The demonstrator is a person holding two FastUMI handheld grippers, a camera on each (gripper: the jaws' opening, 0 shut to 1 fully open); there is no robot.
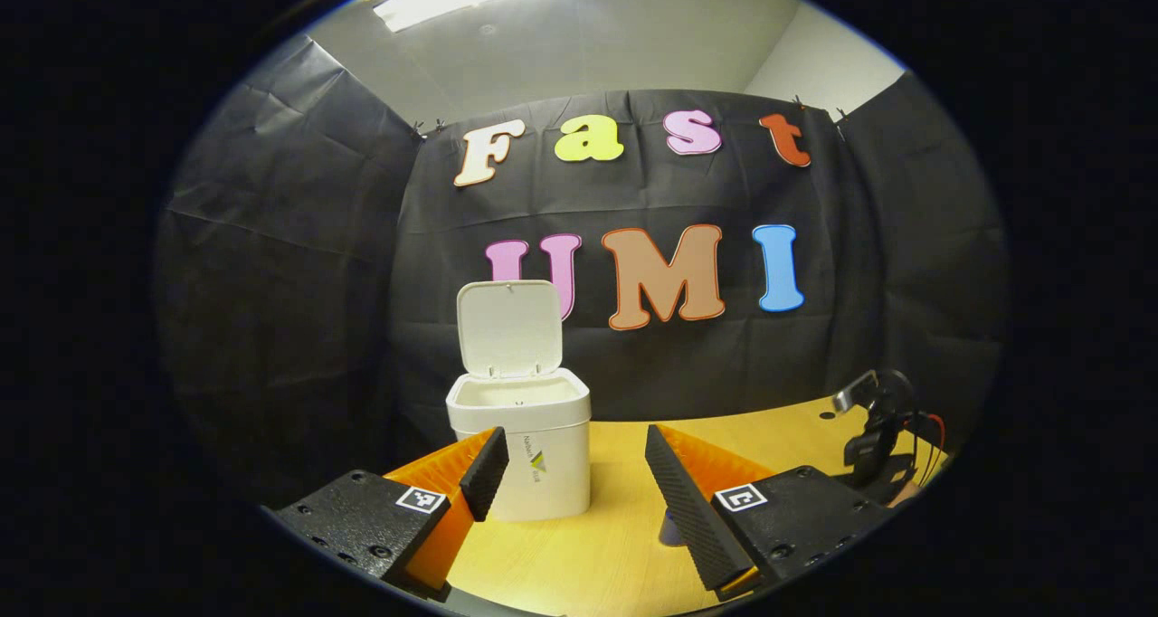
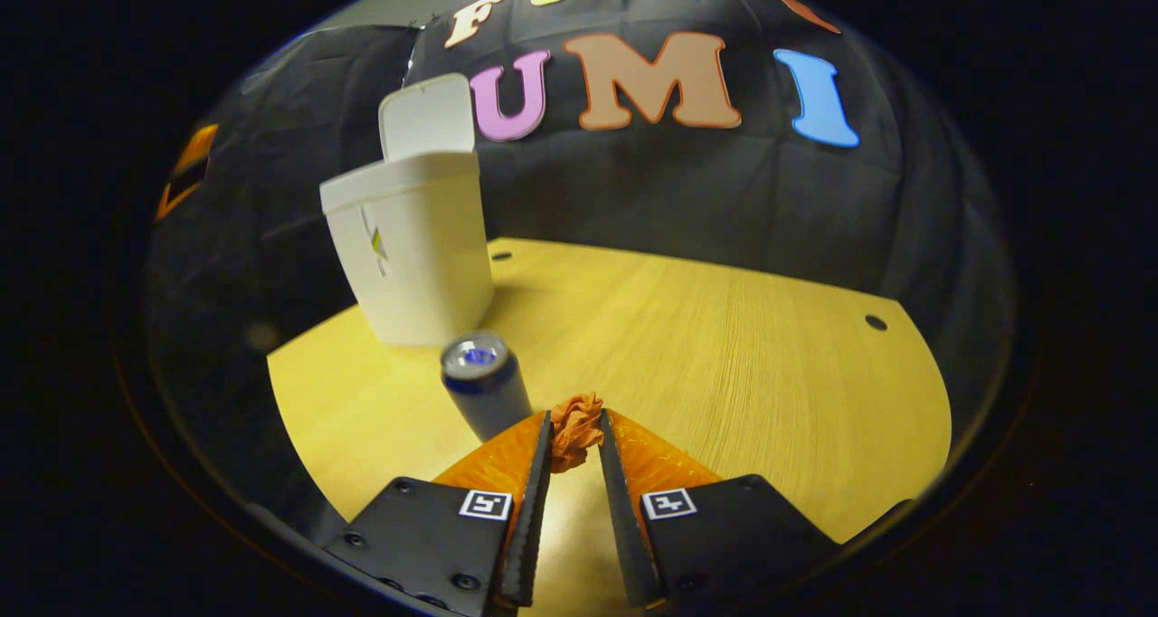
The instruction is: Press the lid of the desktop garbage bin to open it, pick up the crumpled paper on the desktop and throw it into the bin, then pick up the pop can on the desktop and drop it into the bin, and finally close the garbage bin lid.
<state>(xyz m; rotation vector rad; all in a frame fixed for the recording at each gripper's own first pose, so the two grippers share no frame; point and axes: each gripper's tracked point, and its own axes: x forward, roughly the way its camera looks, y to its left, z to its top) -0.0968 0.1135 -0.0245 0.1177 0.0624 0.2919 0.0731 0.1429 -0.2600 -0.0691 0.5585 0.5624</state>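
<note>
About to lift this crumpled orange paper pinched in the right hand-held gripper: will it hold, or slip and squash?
The crumpled orange paper ball looks soft and light, so it probably squashes between the right hand-held gripper fingers rather than resisting. Its creased surface likely grips well. Little mass, so a quick swing probably won't fling it.

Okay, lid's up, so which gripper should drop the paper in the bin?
Right. The right gripper is shut on the crumpled paper, beside the pop can. The left gripper is open and empty, facing the bin, whose lid stands up.
</note>
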